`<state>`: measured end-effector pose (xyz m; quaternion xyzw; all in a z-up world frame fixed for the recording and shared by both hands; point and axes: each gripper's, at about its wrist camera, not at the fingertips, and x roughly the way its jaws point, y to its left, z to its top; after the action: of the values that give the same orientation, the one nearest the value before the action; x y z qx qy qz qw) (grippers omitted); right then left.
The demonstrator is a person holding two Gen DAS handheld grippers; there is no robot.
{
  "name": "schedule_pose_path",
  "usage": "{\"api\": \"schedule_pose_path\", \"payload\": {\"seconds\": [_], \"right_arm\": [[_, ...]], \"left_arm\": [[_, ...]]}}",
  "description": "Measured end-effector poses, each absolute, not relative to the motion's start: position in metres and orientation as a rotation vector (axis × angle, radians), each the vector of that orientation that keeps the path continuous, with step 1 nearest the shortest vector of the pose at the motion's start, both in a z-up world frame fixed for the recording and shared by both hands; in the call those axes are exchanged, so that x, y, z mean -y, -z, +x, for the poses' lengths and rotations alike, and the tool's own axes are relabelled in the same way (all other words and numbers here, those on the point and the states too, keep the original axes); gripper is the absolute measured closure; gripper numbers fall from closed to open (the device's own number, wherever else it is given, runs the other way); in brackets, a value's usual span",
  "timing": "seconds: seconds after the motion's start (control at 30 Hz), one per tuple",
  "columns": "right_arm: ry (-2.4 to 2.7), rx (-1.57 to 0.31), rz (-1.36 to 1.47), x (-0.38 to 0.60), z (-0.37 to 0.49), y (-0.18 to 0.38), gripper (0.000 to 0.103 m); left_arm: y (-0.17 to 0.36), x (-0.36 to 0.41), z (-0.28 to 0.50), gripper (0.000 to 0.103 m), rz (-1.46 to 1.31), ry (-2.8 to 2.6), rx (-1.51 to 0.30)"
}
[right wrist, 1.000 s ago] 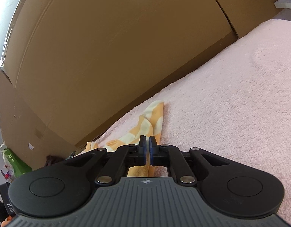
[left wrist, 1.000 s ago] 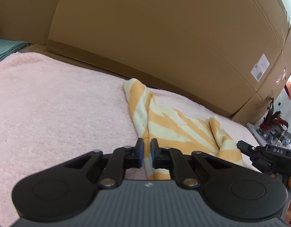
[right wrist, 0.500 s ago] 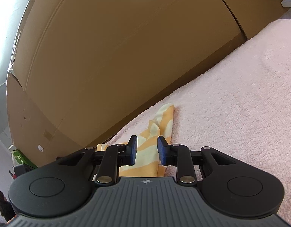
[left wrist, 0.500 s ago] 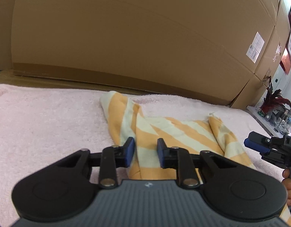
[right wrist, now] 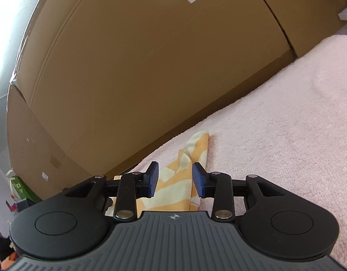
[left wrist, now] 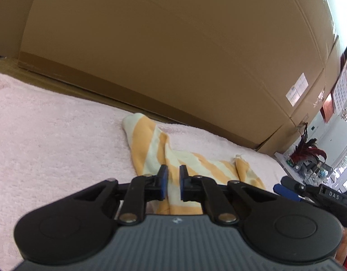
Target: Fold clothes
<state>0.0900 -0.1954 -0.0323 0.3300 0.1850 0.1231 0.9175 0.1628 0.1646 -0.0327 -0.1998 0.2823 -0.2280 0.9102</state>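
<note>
With the striped garment (left wrist: 146, 140) rumpled on the pink towel (left wrist: 49, 135), my left gripper (left wrist: 172, 176) is nearly shut, holding cloth or not I can't tell, and the right gripper (right wrist: 174, 174) is opening, pinching nothing, so I'd grab opposite edges and pull flat first.

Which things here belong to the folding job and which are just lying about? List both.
Job:
- orange-and-cream striped garment
- pink towel that it lies on
- left gripper, shut
- right gripper, jaws opening, with the garment seen between them but not pinched

Lying about:
- cardboard boxes behind the towel
- white label on a box
- red-leaved ornament off to the side
</note>
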Motion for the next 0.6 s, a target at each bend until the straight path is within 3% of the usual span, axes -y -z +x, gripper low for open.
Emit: {"api": "schedule_pose_path", "payload": {"seconds": [0.07,0.17,0.23,0.37,0.4,0.47,0.6], "right_arm": [[-0.241,-0.406,0.61,0.185,0.098,0.027,0.066],[-0.211,-0.486,0.531,0.172,0.115,0.027,0.071],[-0.212,-0.534,0.514,0.168,0.125,0.029,0.096],[-0.181,-0.551,0.524,0.172,0.123,0.029,0.098],[-0.171,-0.549,0.533,0.176,0.119,0.027,0.095],[-0.156,-0.52,0.513,0.178,0.115,0.021,0.086],[-0.228,-0.452,0.494,0.179,0.119,0.004,0.084]], "left_arm": [[0.034,-0.162,0.164,0.083,-0.397,0.469,-0.601],[0.035,-0.162,0.165,0.085,-0.4,0.47,-0.603],[0.036,-0.162,0.166,0.086,-0.402,0.471,-0.604],[0.037,-0.168,0.168,0.091,-0.43,0.442,-0.605],[0.037,-0.17,0.169,0.091,-0.442,0.437,-0.605],[0.037,-0.171,0.169,0.077,-0.445,0.441,-0.606],[0.036,-0.166,0.168,0.068,-0.421,0.454,-0.598]]}}
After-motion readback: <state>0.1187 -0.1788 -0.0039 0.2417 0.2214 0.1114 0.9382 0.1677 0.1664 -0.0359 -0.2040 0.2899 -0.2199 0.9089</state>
